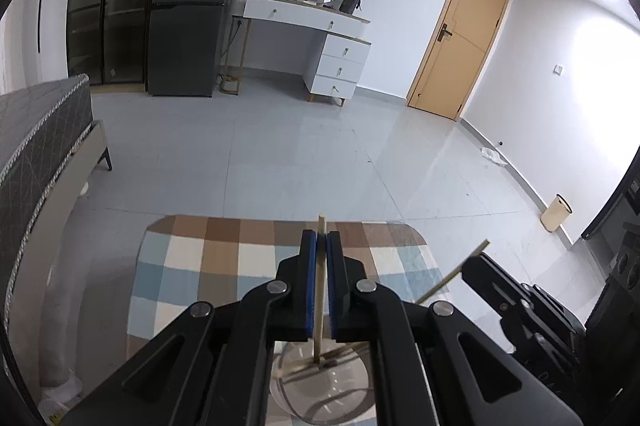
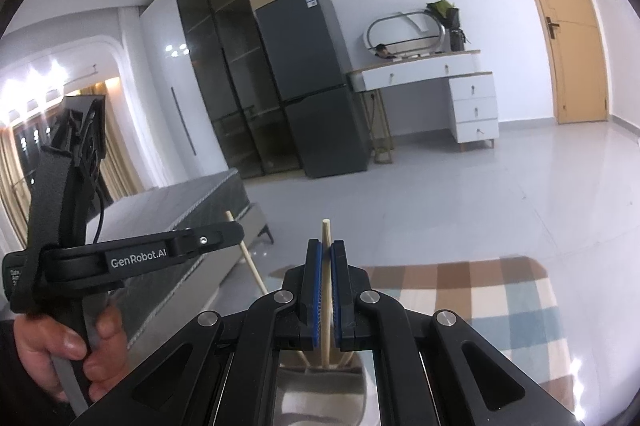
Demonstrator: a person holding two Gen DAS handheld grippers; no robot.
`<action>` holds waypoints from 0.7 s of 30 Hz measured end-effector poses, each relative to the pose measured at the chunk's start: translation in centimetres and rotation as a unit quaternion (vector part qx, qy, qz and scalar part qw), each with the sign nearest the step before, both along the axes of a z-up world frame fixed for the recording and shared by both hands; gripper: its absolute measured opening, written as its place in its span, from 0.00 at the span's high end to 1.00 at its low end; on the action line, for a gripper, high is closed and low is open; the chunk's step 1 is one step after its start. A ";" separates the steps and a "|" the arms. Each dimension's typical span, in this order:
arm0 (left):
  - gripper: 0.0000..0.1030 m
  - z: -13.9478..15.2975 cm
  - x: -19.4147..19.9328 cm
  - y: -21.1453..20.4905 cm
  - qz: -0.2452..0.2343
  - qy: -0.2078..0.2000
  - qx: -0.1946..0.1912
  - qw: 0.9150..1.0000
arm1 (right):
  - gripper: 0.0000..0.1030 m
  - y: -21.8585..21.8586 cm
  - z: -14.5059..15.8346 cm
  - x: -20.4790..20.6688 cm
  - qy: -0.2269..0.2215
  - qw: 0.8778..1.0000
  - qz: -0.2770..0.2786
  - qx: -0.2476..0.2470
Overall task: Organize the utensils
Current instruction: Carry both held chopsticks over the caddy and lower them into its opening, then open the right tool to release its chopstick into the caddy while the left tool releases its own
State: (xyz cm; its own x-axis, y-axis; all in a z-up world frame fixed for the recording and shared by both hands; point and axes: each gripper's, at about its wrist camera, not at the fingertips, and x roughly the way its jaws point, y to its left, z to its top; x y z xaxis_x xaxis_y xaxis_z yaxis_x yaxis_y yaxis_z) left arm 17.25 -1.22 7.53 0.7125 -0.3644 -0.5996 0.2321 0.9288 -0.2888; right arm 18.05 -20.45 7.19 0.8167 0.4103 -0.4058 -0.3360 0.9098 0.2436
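Note:
My left gripper [image 1: 320, 240] is shut on a wooden chopstick [image 1: 320, 290] that stands upright; its lower end dips into a clear glass cup [image 1: 352, 386] below the gripper. My right gripper [image 2: 327, 250] is shut on a second wooden chopstick [image 2: 327, 290], also upright over a cup [image 2: 320, 398] that shows below its fingers. The right gripper body [image 1: 520, 310] shows at the right of the left wrist view with its chopstick [image 1: 456, 272] slanting. The left gripper body [image 2: 132, 254] and its chopstick [image 2: 250, 258] show at the left of the right wrist view.
A checked rug [image 1: 224, 266] lies on the pale tiled floor beneath. A grey bed [image 1: 36, 154] stands left. A dark fridge [image 1: 188, 26], a white dressing table [image 1: 320, 38] and a wooden door [image 1: 460, 38] line the far wall. A cream bin [image 1: 556, 212] stands right.

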 end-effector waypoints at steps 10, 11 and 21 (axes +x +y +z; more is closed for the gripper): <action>0.99 -1.7 -0.3 0.1 -0.008 0.050 -0.009 0.999 | 0.94 1.3 -2.1 -0.5 0.048 0.998 0.019 -0.020; 0.99 -1.9 -0.4 -0.2 -0.014 0.056 -0.003 0.998 | 0.93 1.3 -2.3 -0.7 0.052 0.998 0.018 -0.021; 0.81 -3.5 -3.3 0.6 0.012 0.084 0.016 0.996 | 0.65 -0.7 -3.5 -4.8 0.074 0.997 0.003 -0.019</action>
